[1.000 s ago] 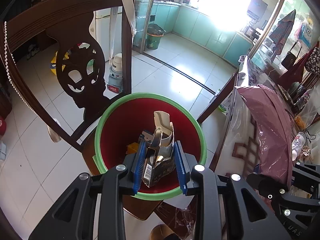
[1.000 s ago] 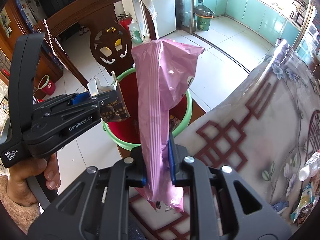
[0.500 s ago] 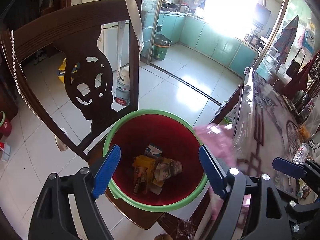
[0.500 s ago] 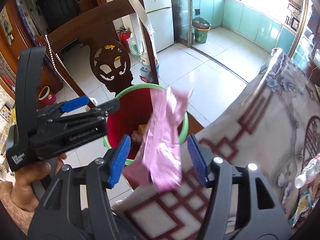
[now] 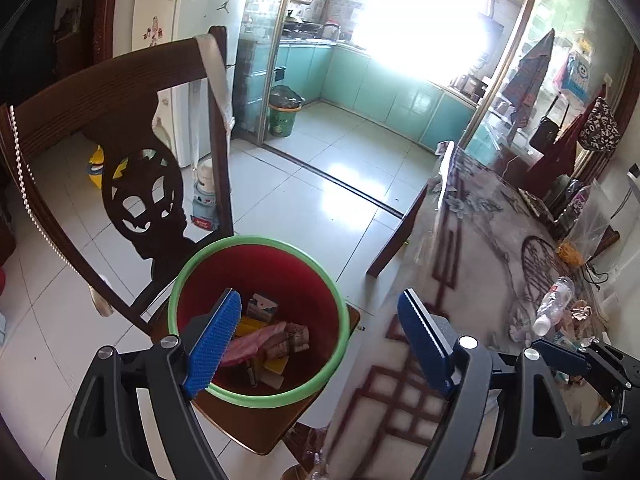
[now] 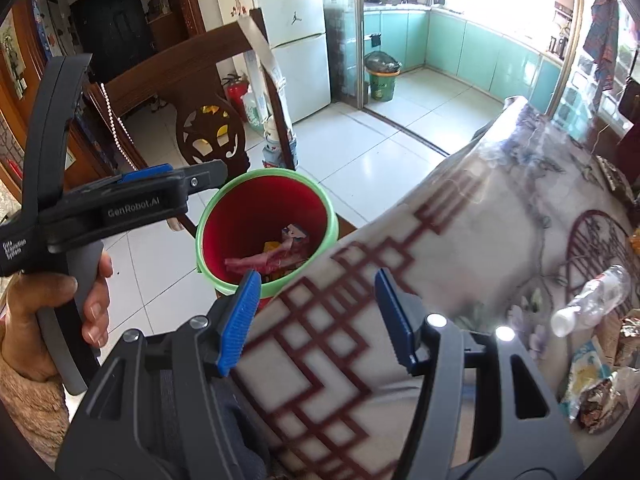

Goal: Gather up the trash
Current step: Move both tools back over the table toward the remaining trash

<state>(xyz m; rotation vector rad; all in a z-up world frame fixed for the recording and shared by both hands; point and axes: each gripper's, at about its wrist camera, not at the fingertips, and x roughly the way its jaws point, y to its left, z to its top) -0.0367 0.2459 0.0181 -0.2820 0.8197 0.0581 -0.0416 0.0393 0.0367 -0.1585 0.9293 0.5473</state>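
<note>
A red bin with a green rim point(image 5: 316, 268) point(image 6: 324, 200) stands on a wooden chair seat beside the table. Inside lie a pink wrapper point(image 5: 256, 342) point(image 6: 260, 260), a small carton point(image 5: 262, 306) and other packets. My left gripper point(image 5: 320, 340) is open and empty above the bin's right side and the table edge. My right gripper point(image 6: 316, 312) is open and empty above the table edge, near the bin. A clear plastic bottle point(image 5: 554, 304) point(image 6: 592, 296) and several wrappers point(image 6: 600, 380) lie on the table at the right.
The table point(image 6: 460, 240) has a patterned cloth under clear plastic. A dark carved chair back point(image 5: 132, 168) rises behind the bin. A green kitchen bin point(image 5: 284, 116) stands far off on the tiled floor. Bags hang at the far right point(image 5: 596, 128).
Both grippers opened. The left let go of a carton and the right let go of the pink wrapper; both now lie in the bin. Both grippers have drawn back toward the table.
</note>
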